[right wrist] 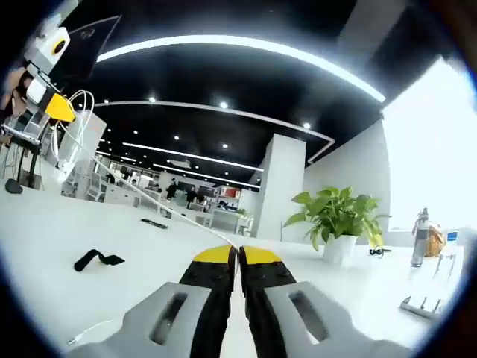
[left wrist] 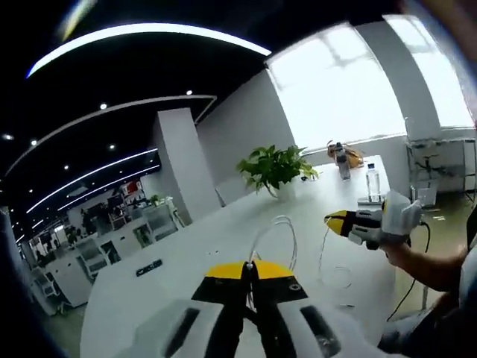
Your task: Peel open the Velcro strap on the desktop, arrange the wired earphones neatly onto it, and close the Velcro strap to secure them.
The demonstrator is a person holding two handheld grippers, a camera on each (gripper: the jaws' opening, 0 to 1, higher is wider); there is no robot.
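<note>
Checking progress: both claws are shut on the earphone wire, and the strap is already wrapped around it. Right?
Not quite. The strap is not around the wire: the right gripper view shows it lying on the table, apart from it. The left claw and right claw are indeed shut on the wire.

Yellow-tipped black gripper (left wrist: pixel 251 270), white body

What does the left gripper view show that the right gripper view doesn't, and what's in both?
Left gripper view alone: a clear water bottle on the white table, and a person's hand holding the right gripper.

Right gripper view alone: the black Velcro strap lying on the table, and the left gripper raised with earphone loops hanging from it.

Both: the potted plant, the white earphone cable, and shut jaws.
</note>
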